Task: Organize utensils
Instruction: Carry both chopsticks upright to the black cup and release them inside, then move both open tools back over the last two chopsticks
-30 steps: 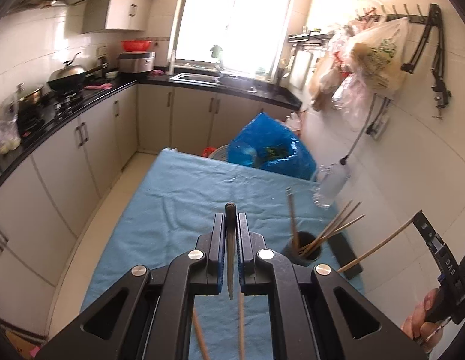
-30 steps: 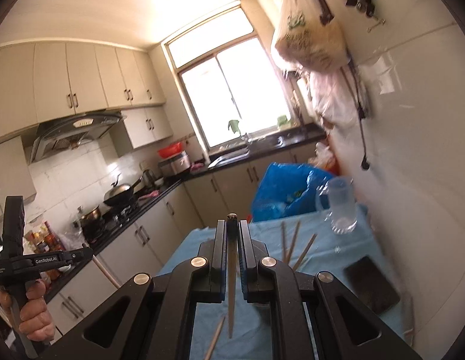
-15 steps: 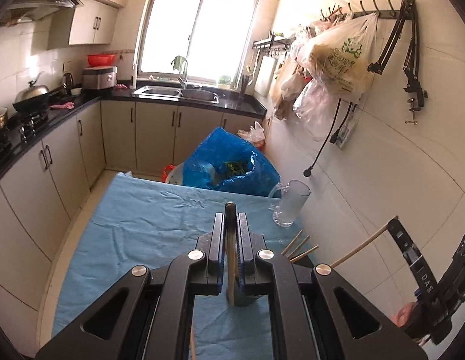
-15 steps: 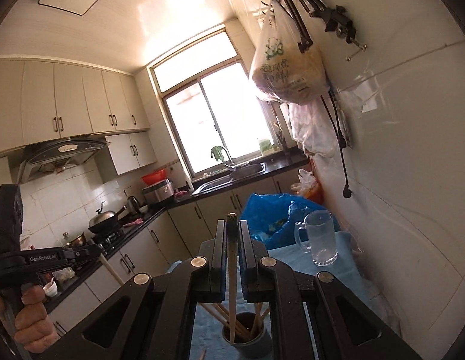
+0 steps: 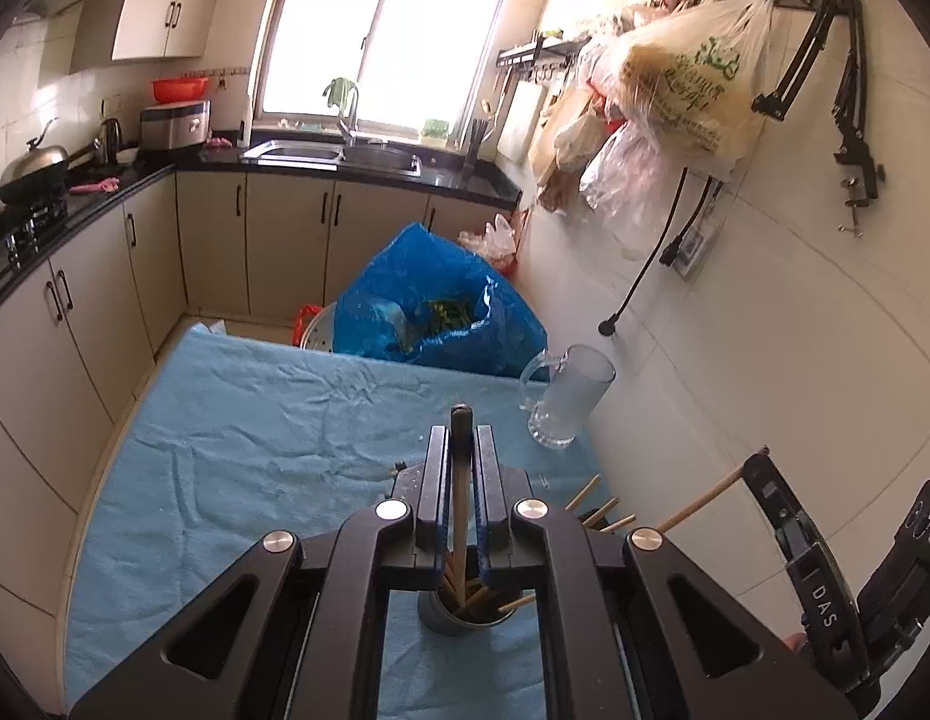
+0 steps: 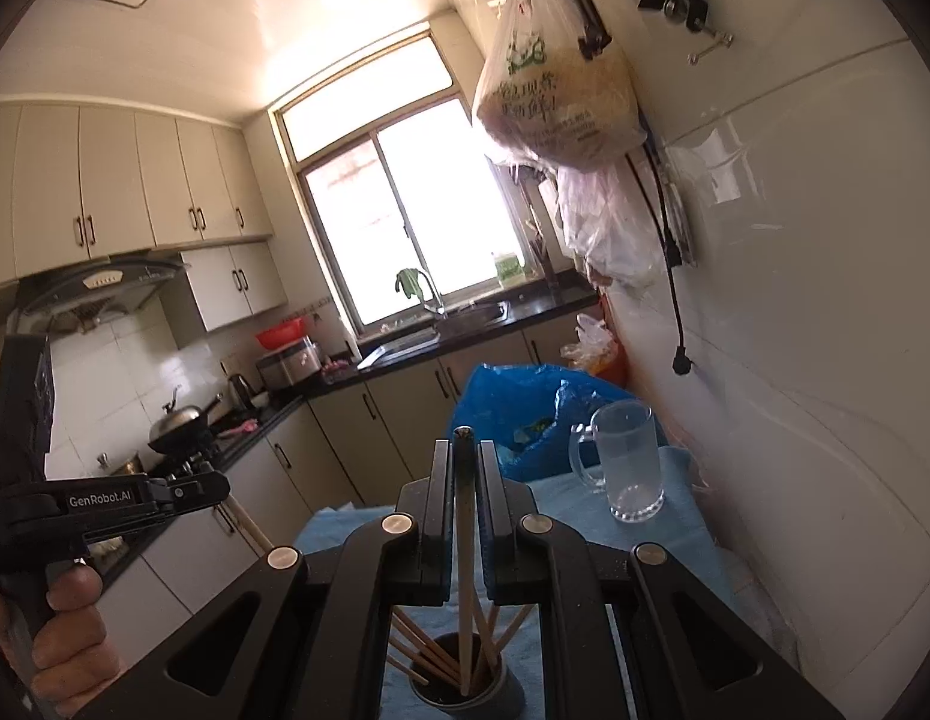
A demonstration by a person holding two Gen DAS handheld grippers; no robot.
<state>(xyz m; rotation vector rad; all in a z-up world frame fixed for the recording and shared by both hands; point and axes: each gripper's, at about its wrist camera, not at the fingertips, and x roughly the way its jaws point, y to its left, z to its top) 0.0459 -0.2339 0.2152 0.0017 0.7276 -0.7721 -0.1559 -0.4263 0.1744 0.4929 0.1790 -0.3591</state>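
With each gripper's fingers clamped on one chopstick above the holder cup (image 6: 465, 690), the left gripper (image 5: 461, 516) and right gripper (image 6: 463, 522) are mid-insertion; next, open and drop them in.

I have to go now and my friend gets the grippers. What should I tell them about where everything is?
Left hand-held gripper: shut on a chopstick whose lower end is in the dark cup.
Right hand-held gripper: shut on another chopstick, its lower end down in the same cup.
Cup: on the blue cloth, already holding several chopsticks. A glass mug stands near the wall.
Done: most chopsticks are in.
Left: probably let go of both, then check the cloth for strays; the part close to you is hidden by the grippers.
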